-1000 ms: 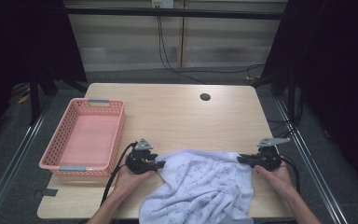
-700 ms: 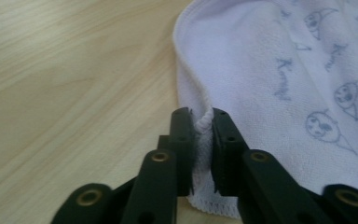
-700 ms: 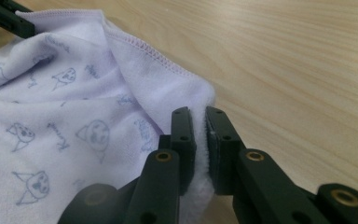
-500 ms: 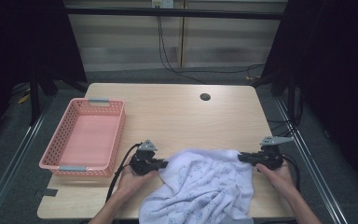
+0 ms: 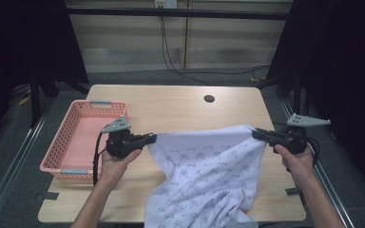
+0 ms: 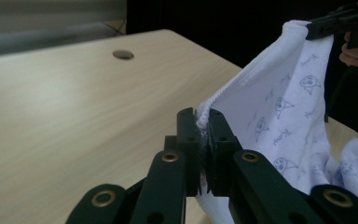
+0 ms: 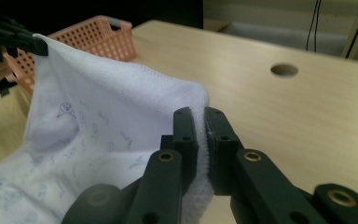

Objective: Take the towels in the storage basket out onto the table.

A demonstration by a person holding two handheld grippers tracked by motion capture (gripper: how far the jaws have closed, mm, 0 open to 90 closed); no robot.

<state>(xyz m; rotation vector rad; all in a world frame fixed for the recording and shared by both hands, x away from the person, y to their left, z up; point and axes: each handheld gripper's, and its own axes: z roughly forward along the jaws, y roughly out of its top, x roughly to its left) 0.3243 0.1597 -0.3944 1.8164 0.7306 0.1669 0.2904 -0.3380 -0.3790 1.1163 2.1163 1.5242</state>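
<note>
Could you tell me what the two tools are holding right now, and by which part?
Both hold the white printed towel by its top edge: the left tool pinches one upper corner, the right tool the other.

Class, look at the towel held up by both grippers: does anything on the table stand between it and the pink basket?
Nothing visible does. The towel hangs beside the pink basket, with only bare table between them.
</note>
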